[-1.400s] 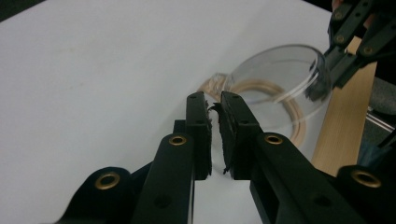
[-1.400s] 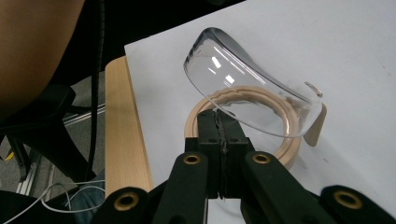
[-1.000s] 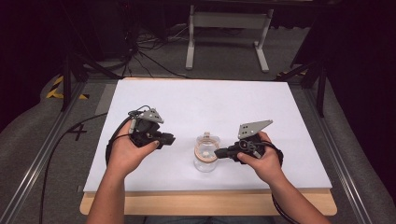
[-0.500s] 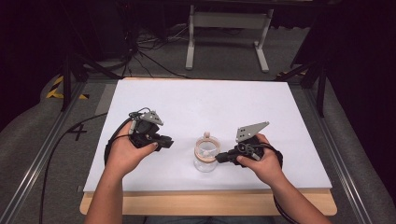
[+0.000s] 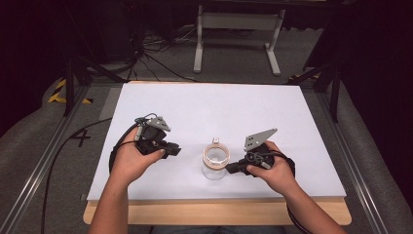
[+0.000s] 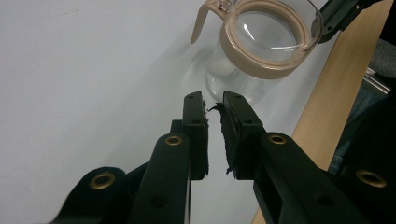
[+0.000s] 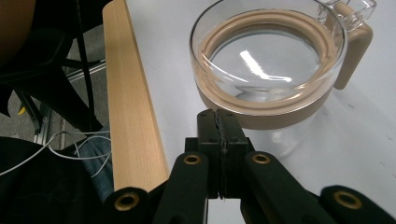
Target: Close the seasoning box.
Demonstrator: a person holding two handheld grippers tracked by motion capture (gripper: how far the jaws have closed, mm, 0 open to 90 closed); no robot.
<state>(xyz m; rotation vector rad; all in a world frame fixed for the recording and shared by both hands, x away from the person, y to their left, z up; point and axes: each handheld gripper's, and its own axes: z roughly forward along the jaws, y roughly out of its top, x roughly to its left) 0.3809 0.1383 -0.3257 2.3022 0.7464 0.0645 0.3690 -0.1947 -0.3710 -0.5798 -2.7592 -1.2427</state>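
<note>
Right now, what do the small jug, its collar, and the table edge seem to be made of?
The jug looks like clear glass or hard plastic: you see the table through it, and it carries bright glints. Its beige collar and handle look like matte plastic or silicone, opaque and dull. The table edge seems light wood, with fine grain lines, under a smooth white top.
</note>
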